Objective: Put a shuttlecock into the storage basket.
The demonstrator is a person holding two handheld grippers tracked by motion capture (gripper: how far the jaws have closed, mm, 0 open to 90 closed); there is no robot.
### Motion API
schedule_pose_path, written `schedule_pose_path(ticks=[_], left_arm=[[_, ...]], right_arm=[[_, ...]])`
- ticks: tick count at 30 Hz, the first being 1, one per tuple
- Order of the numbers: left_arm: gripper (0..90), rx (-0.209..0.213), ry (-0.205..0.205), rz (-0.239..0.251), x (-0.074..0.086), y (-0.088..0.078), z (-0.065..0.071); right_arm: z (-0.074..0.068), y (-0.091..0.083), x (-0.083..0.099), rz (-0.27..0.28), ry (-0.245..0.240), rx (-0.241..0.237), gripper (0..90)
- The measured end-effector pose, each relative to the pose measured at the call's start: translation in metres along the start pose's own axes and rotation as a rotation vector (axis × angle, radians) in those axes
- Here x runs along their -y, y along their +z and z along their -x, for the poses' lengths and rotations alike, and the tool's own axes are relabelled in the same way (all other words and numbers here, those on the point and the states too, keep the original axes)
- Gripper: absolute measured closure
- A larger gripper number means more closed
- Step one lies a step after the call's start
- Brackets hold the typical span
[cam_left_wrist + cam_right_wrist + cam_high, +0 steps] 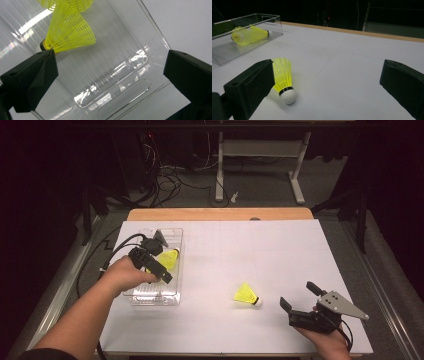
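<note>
1. At the left of the high view a clear plastic box (150, 297) sits on the white table (280, 250), and a yellow shuttlecock (169, 258) lies inside it. In the right gripper view the box holds what looks like more than one shuttlecock, though I cannot count them for sure.

2. The left gripper (162, 272) hangs over the box with its jaws spread wide and nothing between them. In the left gripper view the boxed shuttlecock's base sits just beside the left-hand jaw, seemingly free of it. I judge that one has been delivered and let go.

3. A second yellow shuttlecock (247, 295) lies on its side on the bare table, lower middle of the high view, well apart from the box, with its white cork tip toward the lower right.

4. The right gripper (299, 299) rests near the lower right, jaws wide open and empty, pointed toward that loose shuttlecock.

5. So, by my reckoning, part of the job is done: what remains is picking up the loose shuttlecock and carrying it to the box.
</note>
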State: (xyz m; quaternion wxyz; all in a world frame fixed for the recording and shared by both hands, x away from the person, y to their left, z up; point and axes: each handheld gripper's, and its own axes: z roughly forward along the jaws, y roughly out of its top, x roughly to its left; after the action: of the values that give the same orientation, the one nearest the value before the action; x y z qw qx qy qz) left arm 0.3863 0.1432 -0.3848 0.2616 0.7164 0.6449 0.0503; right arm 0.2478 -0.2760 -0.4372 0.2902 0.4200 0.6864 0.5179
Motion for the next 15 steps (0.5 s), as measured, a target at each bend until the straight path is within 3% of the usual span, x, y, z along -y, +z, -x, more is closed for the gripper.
schedule_pose_path(ticks=[2,3,15], left_arm=[[0.8,0.005,0.002,0.003,0.001,0.000,0.002],[0.8,0.002,0.031,-0.026,0.001,-0.002,0.002],[0.9,0.025,0.032,-0.021,0.004,-0.007,0.011]], right_arm=[[0.000,0.001,0.000,-0.003,0.003,0.000,0.3],[0.001,0.002,0.001,-0.006,0.002,-0.001,0.3],[0.001,0.003,0.003,-0.015,0.001,0.001,0.3]])
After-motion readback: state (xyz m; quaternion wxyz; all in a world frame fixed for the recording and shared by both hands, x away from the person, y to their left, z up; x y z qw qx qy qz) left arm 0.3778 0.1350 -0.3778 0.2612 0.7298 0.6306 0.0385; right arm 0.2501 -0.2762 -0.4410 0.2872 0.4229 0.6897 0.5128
